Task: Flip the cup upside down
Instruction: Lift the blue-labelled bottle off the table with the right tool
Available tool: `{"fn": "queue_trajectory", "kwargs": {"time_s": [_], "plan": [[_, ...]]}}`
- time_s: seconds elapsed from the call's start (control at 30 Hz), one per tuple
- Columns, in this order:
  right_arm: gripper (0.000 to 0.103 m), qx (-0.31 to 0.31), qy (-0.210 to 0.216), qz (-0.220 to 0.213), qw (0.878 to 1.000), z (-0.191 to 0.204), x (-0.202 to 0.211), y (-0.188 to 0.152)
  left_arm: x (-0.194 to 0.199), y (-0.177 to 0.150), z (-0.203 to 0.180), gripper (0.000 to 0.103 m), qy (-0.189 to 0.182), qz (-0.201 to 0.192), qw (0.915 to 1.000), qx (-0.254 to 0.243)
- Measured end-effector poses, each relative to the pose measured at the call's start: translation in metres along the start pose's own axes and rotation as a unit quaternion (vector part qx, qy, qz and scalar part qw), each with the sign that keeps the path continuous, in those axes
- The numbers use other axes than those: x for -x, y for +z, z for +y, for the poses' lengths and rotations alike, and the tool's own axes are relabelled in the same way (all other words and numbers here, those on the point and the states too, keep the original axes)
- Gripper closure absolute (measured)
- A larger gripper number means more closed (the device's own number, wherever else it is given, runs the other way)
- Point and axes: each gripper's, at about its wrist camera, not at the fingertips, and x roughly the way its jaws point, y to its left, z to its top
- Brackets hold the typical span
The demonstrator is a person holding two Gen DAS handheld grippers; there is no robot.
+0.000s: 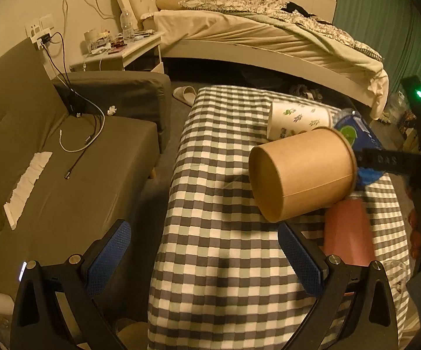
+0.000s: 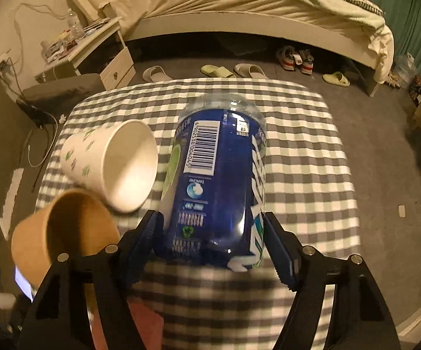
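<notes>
Right wrist view, my right claw (image 2: 212, 243): clamped on the blue bottle (image 2: 216, 180), one pad on each side of its lower body; the bottle points away from me over the checked cloth (image 2: 304, 157).
Bottle label: a barcode with digits 6 902538 004045, the word "DANONE" under a round logo, and a recycling mark; the large white lettering along the side I cannot read.
Left of the bottle: a white cup (image 2: 114, 163) with green prints, tipped, mouth facing me, near the bottle's side.
Brown cup (image 2: 64, 233): lower left, tilted, mouth toward me, blurred; its rim overlaps the white cup's edge.
Left wrist view, my left claw (image 1: 207, 259): wide open, holding nothing, above the cloth (image 1: 210, 204).
Brown cup (image 1: 301, 175) from here: on its side, base toward me, just ahead of my right pad; whether it touches the cloth I cannot tell.
Around it: the white cup (image 1: 298, 119) behind, a pink object (image 1: 347, 230) beneath.
</notes>
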Motion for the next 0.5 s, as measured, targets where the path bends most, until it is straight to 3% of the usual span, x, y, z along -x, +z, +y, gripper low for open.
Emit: {"fn": "queue_trajectory", "kwargs": {"time_s": [0.27,0.5], "plan": [[0.035,0.023,0.010,-0.049,0.998,0.001,0.088,-0.030,0.064,0.000,-0.009,0.000,-0.009,-0.036,0.9993,0.002],[0.035,0.037,0.035,-0.094,0.994,0.014,0.180,-0.071,0.125,-0.023,-0.011,0.000,-0.017,-0.067,0.9976,-0.003]]}}
